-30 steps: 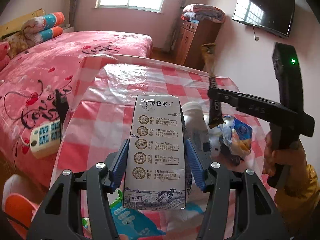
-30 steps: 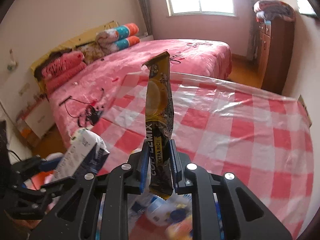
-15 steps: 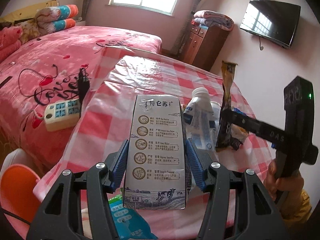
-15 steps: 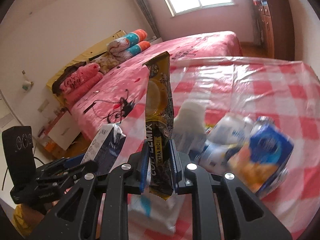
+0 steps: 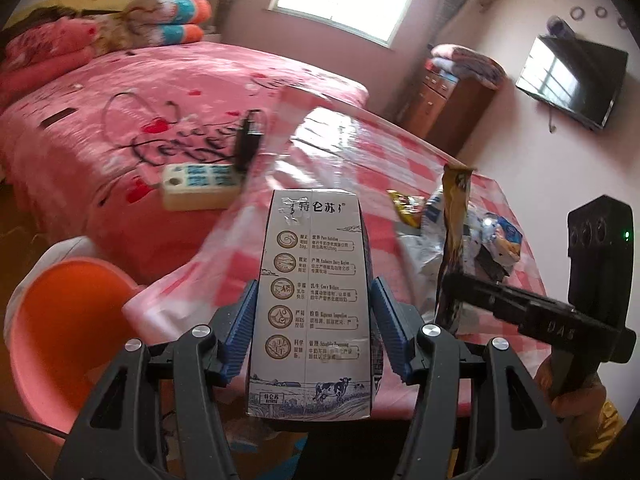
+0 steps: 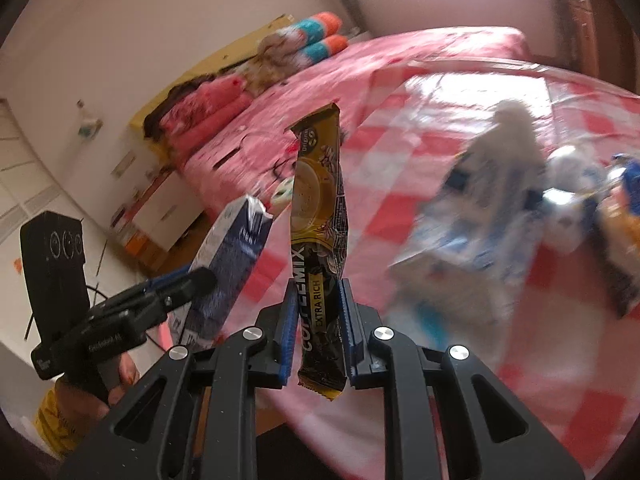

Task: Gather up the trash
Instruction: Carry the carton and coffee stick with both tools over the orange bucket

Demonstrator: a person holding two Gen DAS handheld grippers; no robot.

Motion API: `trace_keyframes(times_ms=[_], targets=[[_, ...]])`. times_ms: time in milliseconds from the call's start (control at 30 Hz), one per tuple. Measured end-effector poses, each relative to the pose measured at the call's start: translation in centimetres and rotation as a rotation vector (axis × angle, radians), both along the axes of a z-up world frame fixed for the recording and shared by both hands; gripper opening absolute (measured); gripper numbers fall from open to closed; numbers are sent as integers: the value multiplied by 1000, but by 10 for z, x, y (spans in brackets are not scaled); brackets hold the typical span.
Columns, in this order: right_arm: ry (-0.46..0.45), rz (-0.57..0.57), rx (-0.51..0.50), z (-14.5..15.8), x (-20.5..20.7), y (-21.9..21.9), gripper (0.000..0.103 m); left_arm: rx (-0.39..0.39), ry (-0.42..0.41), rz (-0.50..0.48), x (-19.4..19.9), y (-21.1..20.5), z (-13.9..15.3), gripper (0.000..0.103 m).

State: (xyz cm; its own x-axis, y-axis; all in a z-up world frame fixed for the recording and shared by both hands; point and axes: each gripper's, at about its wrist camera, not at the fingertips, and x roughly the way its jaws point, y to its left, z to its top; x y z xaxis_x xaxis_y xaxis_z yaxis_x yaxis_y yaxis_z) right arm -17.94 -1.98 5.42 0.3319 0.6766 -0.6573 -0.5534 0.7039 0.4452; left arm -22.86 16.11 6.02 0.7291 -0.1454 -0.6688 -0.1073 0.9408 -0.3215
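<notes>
Printed cardboard fills the left tongs (image 5: 312, 320): a milk carton (image 5: 314, 300) stands upright between the blue pads, which press on its two narrow sides, so it rides steady with its label facing the camera. The right tongs (image 6: 318, 320) are nearly together, clamped on the lower part of a slim coffee sachet (image 6: 320, 240) that sticks up above them, pinched low probably because the thin packet would flop otherwise. Both pieces of trash are held off the tabletop (image 5: 344, 152), beyond its near edge. Below and to the left of the left tongs sits an orange bin (image 5: 68, 332), open-mouthed on the floor beside the bed (image 5: 160, 80); it looks like the place both items are meant for. To the right of the left tongs, more wrappers (image 5: 492, 236) lie heaped on the checked cloth, not yet collected. The task seems partway done.
</notes>
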Motion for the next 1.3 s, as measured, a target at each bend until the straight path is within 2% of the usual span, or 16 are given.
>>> trace_keyframes(times_ms=[367, 767, 1000, 1133, 1167, 1233, 1300], targets=[[63, 158, -30, -10, -22, 69, 21, -22, 9, 147, -44, 61, -14, 58], [124, 388, -66, -21, -41, 182, 21, -39, 41, 401, -94, 144, -40, 58], [137, 464, -99, -35, -45, 234, 21, -83, 73, 503, -108, 176, -63, 58], [129, 492, -128, -43, -47, 252, 23, -74, 98, 540, -109, 183, -72, 59], [132, 494, -139, -46, -47, 256, 25, -71, 105, 548, -108, 185, -74, 60], [139, 486, -150, -50, -45, 256, 32, -66, 121, 565, -108, 188, -78, 72], [151, 467, -138, -51, -42, 252, 54, -45, 123, 575, -109, 189, -80, 74]])
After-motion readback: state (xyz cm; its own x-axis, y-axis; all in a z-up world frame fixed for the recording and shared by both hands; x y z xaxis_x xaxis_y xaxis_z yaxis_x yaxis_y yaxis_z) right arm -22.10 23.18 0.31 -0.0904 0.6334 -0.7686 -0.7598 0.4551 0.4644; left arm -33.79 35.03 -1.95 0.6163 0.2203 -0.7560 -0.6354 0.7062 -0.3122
